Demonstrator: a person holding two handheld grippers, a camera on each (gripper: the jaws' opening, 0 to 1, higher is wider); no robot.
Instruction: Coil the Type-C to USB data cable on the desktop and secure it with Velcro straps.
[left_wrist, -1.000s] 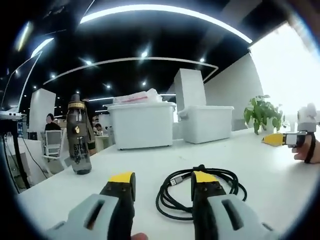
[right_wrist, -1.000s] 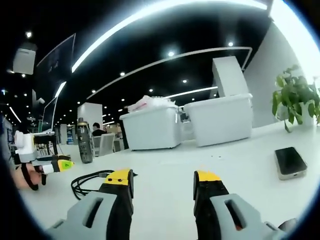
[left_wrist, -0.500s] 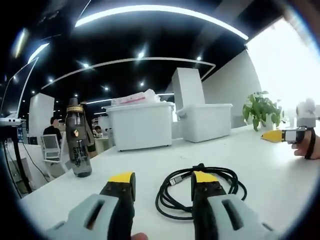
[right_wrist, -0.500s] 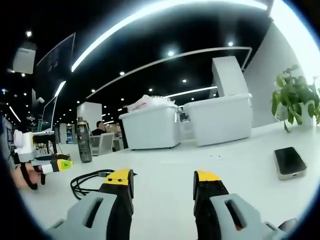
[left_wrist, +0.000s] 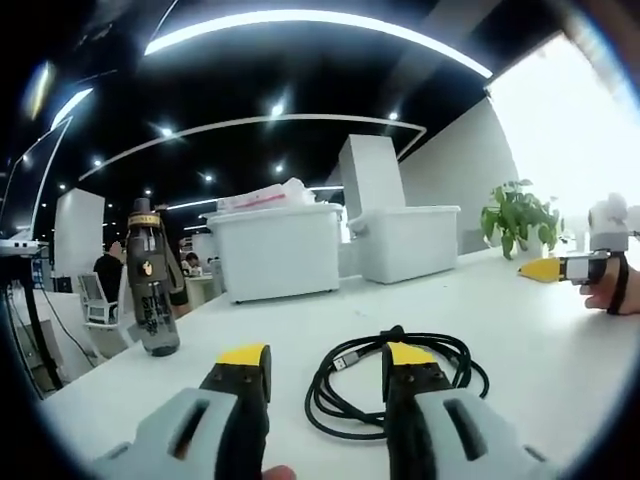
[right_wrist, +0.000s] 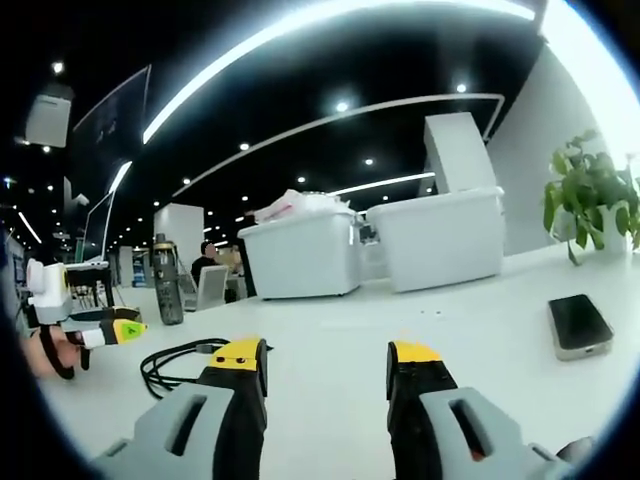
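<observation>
**Q:** Which containers do you have in front of you, and what is in them?

**A:** You have two white bins at the far side of the desktop (left_wrist: 560, 330). The left bin (left_wrist: 275, 250) is heaped above its rim with pale material bearing a red stripe; you cannot identify it. The right bin (left_wrist: 405, 240) is closed by a lid, so its contents are hidden. One dark water bottle (left_wrist: 150, 290) stands upright to the left, well apart from the bins; its fill level cannot be read.

**Q:** What else is there, counted, and where is the cable?

**A:** You see one black data cable (left_wrist: 345, 395), lying coiled in a loose loop on the desktop. One metal plug points left inside the loop. In the left gripper view the coil sits just beyond the left gripper (left_wrist: 325, 358), partly behind its right-hand jaw. Your left gripper's jaws stand apart, holding nothing. Your right gripper (right_wrist: 325, 352) also has its jaws spread and empty, above bare desktop. One phone (right_wrist: 578, 325) lies flat to its right. One potted plant (right_wrist: 590, 195) stands at the far right edge.
</observation>
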